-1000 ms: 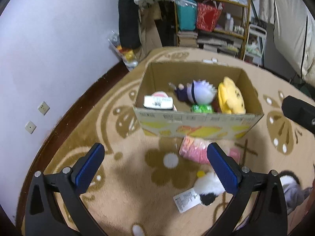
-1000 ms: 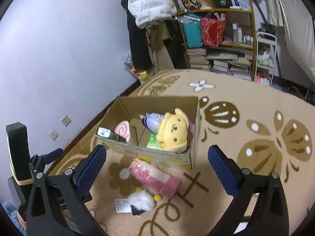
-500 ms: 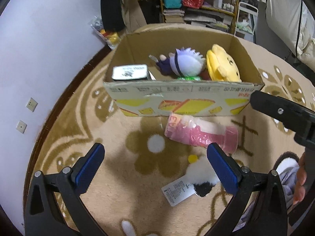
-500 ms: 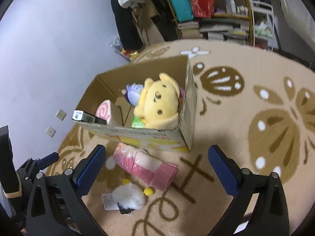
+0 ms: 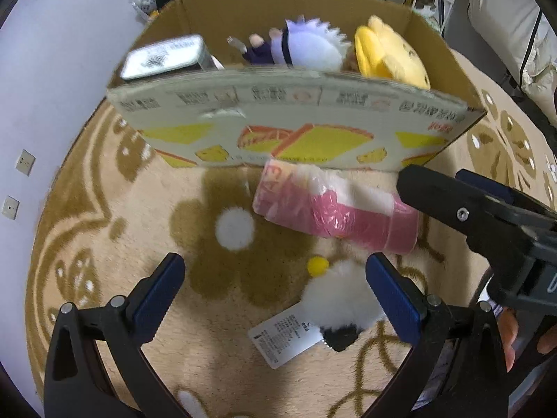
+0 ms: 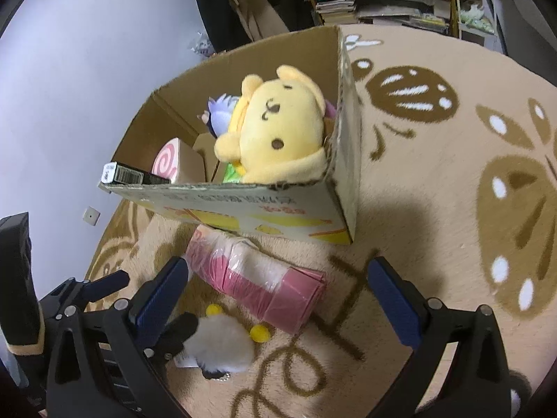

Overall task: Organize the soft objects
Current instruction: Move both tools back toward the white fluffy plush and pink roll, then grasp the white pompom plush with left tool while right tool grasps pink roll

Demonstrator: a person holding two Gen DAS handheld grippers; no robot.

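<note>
White plush [image 5: 343,292] and pink wrapped plush [image 5: 334,209] on rug beside cardboard box [image 5: 296,132]; both grippers spread wide, empty.

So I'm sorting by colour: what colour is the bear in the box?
Yellow. The bear shows best in the right wrist view.

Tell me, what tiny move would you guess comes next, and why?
Probably the left gripper lowers a little onto the white fluffy toy. Its jaws are open, the toy lies on the rug by its right finger, still outside the cardboard box, where other plush toys already sit.
</note>
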